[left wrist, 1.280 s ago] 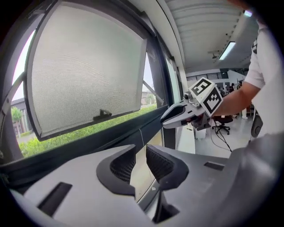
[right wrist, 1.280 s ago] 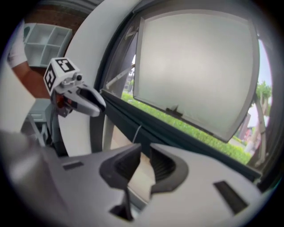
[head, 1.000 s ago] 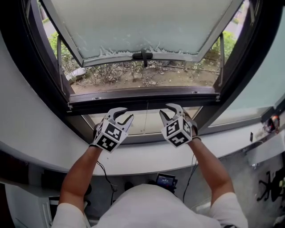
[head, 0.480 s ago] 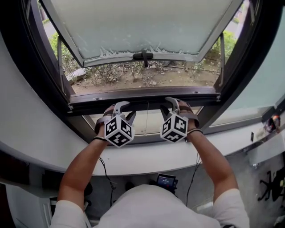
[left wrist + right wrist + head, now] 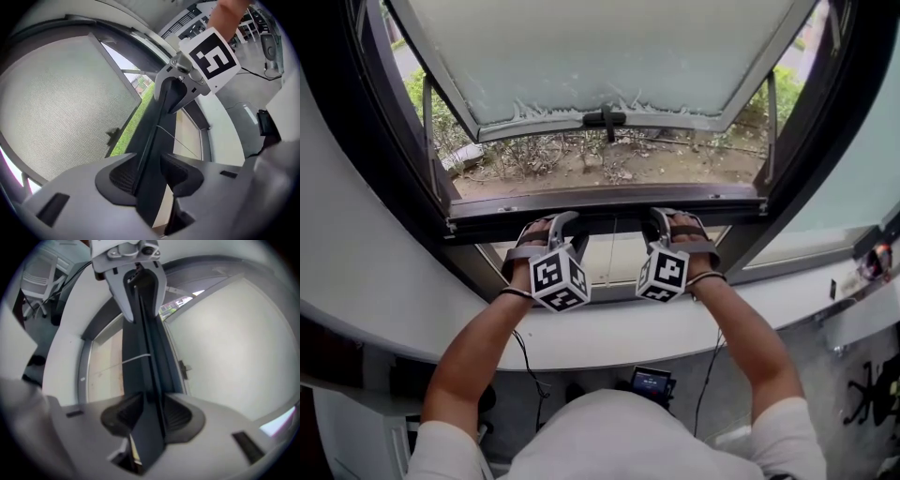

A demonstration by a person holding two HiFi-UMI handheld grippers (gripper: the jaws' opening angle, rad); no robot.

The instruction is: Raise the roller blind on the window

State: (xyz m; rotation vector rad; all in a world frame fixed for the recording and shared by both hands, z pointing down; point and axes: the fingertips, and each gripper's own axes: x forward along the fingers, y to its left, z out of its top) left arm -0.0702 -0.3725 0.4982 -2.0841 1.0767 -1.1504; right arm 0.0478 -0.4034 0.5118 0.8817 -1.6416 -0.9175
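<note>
We see a matt dark bar (image 5: 609,221), frosted pane (image 5: 600,56), smooth white sill (image 5: 609,333), matt grey plastic left hand-held gripper (image 5: 149,164) and right hand-held gripper (image 5: 152,401), ribbed pads (image 5: 121,173)

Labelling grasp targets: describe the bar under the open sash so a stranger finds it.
Find the open sash tilted outward at the top. Under its grey frame rail, a dark bar runs side to side, above the cream panel. Unlike the rail, it is near black, with a thin cord below its middle.
</note>
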